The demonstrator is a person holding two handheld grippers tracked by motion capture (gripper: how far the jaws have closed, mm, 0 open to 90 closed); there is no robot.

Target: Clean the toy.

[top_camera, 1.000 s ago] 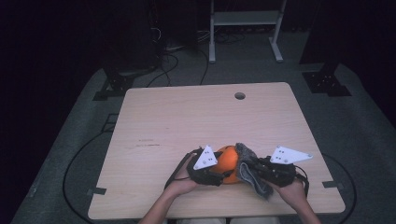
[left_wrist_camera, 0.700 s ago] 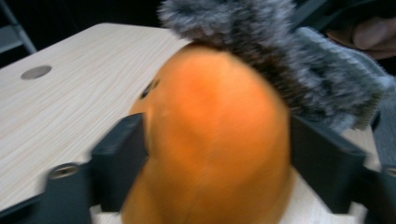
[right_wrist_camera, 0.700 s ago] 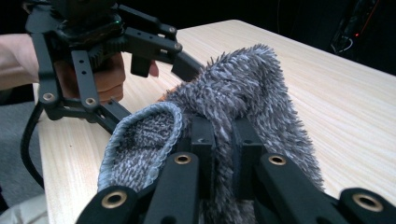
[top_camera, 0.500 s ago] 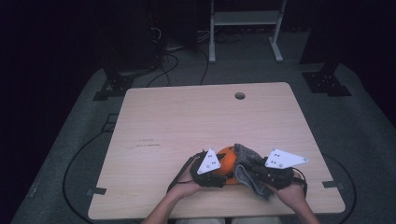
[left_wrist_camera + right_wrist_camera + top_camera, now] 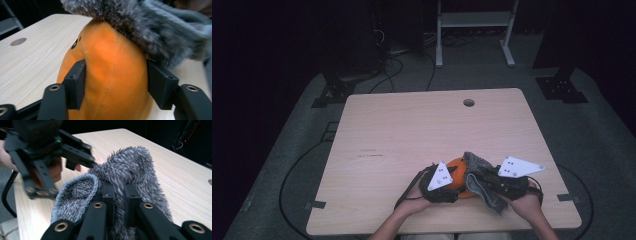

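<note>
An orange soft toy (image 5: 457, 167) sits near the table's front edge. My left gripper (image 5: 453, 184) is shut on it. In the left gripper view both pads dent the toy's (image 5: 112, 70) sides, and the jaws (image 5: 116, 75) have just been closing on it. A grey fuzzy sock (image 5: 479, 175) drapes over the toy's top and right side (image 5: 150, 30). My right gripper (image 5: 486, 184) is shut on the sock, its jaws (image 5: 119, 192) pinching a fold of the sock (image 5: 132, 167). The sock's open cuff (image 5: 75, 192) faces the left gripper (image 5: 62, 152).
The light wooden table (image 5: 412, 130) has a round cable hole (image 5: 469, 102) at the back. Dark floor with cables (image 5: 402, 55) surrounds it, and a white stand (image 5: 472, 20) is behind. Forearms enter at the front edge.
The two grippers have drawn slightly closer together. The left one has edged right with the orange toy, and the grey sock now lies further over the toy.
</note>
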